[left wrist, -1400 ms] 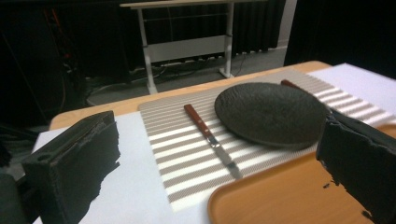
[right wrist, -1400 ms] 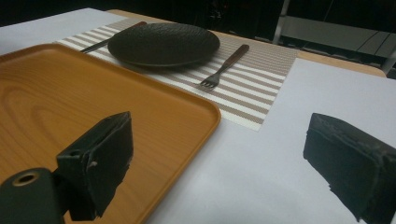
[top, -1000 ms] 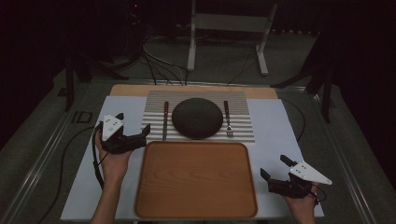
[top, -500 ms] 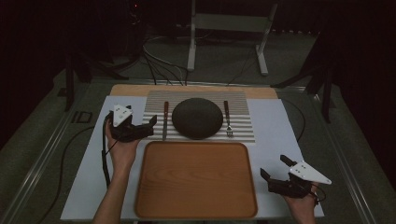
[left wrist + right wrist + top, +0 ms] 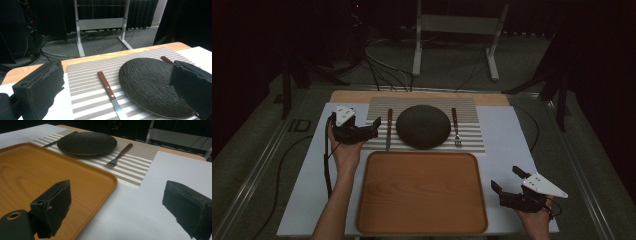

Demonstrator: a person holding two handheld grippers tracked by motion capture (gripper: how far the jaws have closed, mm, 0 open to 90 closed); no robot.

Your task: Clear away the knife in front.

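Reaching toward the knife [image 5: 109, 90], which lies on the striped placemat [image 5: 472, 142] left of the dark plate [image 5: 423, 126], the left gripper [image 5: 371, 128] stands open-jawed and empty; it should straddle the wooden handle squarely before closing.

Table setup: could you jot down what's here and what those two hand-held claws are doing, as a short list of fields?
Left gripper: open, jaws apart, empty, beside the knife
Right gripper: open, empty, over the white sheet, right of the tray
Plate: dark, empty, on the striped placemat
Knife: wooden handle, left of plate
Fork: wooden handle, right of plate
Tray: wooden, empty, nearer the person than the placemat
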